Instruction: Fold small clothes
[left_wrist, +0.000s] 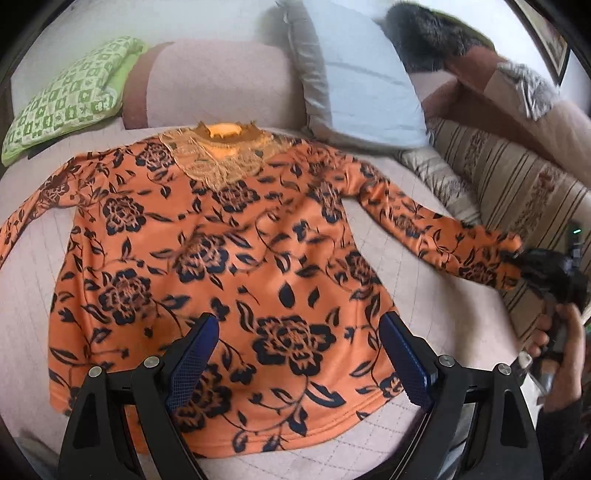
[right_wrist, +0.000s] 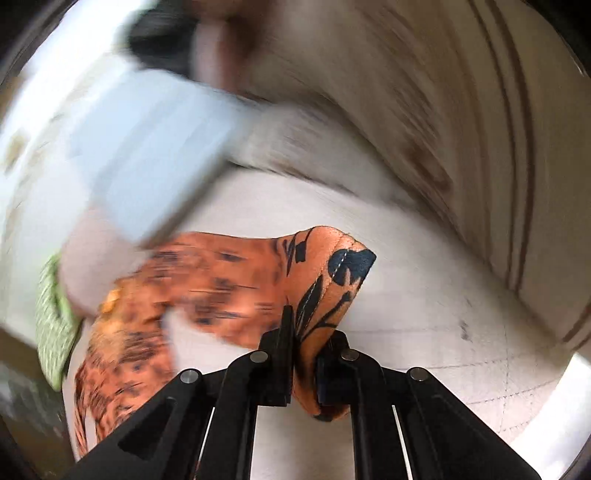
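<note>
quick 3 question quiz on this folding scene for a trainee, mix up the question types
1. True or false: the right gripper is shut on the sleeve cuff.
2. Multiple choice: the left gripper is (A) shut on the hem, (B) open above the lower shirt, (C) shut on the collar.
3. Fill in: the cushion at the far left has a ____ and white pattern.

Key
1. True: the fingers pinch the cuff.
2. B: its fingers stand apart over the shirt.
3. Green.
</note>
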